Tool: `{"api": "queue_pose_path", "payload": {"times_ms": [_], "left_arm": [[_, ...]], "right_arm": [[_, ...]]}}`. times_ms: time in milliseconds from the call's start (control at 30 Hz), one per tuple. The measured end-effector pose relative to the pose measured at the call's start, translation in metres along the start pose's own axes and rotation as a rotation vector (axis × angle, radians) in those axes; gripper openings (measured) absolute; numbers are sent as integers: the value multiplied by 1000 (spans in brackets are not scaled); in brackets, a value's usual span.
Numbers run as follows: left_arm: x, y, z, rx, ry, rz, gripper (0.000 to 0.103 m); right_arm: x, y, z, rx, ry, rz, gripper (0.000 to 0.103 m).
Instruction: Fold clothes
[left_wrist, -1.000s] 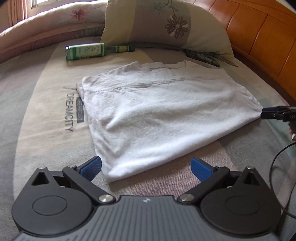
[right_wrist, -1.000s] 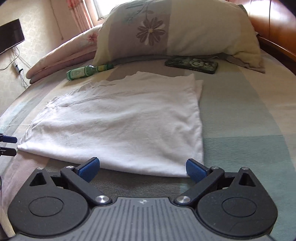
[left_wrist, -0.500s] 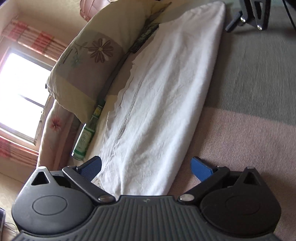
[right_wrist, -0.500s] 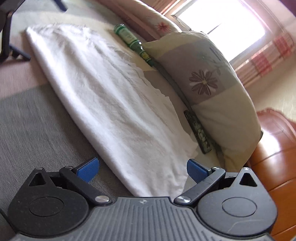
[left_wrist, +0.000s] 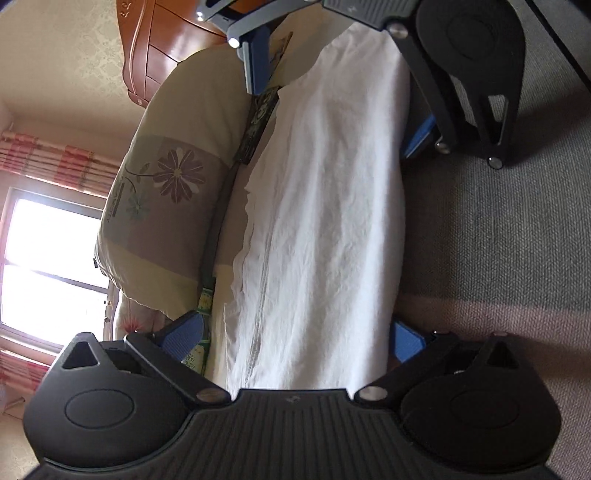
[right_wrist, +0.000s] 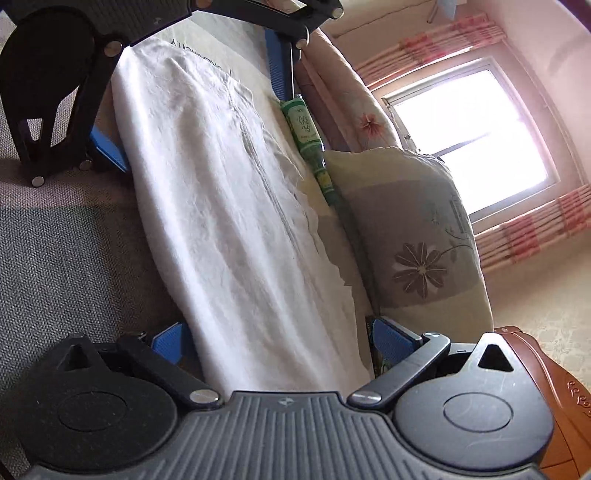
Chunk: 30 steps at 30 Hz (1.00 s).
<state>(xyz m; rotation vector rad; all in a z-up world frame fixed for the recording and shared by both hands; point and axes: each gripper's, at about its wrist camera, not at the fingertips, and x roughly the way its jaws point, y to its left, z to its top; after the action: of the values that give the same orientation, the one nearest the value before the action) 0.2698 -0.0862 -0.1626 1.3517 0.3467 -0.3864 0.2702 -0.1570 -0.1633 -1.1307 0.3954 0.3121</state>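
Note:
A folded white garment (left_wrist: 325, 221) lies in a long strip on the bed sheet (left_wrist: 498, 240). My left gripper (left_wrist: 295, 339) is open and turned on its side, its blue fingers either side of the garment's near end. At the far end my right gripper (left_wrist: 338, 99) stands open around the cloth too. In the right wrist view the same garment (right_wrist: 229, 221) runs away from my right gripper (right_wrist: 279, 339), whose jaws straddle its end, toward my left gripper (right_wrist: 194, 109). Neither gripper has closed on the cloth.
A flowered pillow (left_wrist: 166, 206) (right_wrist: 413, 251) lies along one long side of the garment. A green bottle (right_wrist: 304, 129) (left_wrist: 205, 299) and a dark phone case (left_wrist: 258, 122) lie beside it. A wooden headboard (left_wrist: 162, 48) rises behind.
Both grippers have rolled sideways and moved from the garment's front edge to its two opposite ends, closing in until their open jaws straddle the cloth.

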Motion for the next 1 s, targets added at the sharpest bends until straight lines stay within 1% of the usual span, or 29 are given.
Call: {"api": "queue_pose_path", "payload": {"times_ms": [100,167,233,300,367,433,600,700,767,800,867,933,1000], "left_arm": [[7,6,-14,-1,52,35,103],[10,13,-29,-23,101,51,103],[13,15,-44,-15,150,75,103],[13,13,-53,1,174,96,102],[12,12,-52,1,176,107,102],[11,9,-44,24,159,124,102],[18,5,-10,26,69,123,102],[24,7,-4,32,58,103,103],[28,12,-14,28,81,107,103],[31,13,-22,43,102,119,103],[36,12,-39,113,150,158,103],[37,10,-48,155,159,177,102],[36,7,-51,190,155,187,102]], "right_arm": [[1,-6,-11,21,25,-3,103],[2,-14,-27,42,67,-19,103],[4,-22,-43,59,113,-44,103],[6,-27,-56,72,154,-64,103],[7,-29,-59,87,167,-70,103],[8,-25,-52,69,156,-79,103],[12,-14,-22,40,74,-40,103],[14,-10,-7,31,31,-14,103],[15,-15,-12,35,38,-13,103],[15,-18,-18,35,59,-24,103],[18,-24,-32,21,104,-56,103],[22,-33,-46,24,142,-71,103],[24,-37,-53,25,160,-74,103]]}}
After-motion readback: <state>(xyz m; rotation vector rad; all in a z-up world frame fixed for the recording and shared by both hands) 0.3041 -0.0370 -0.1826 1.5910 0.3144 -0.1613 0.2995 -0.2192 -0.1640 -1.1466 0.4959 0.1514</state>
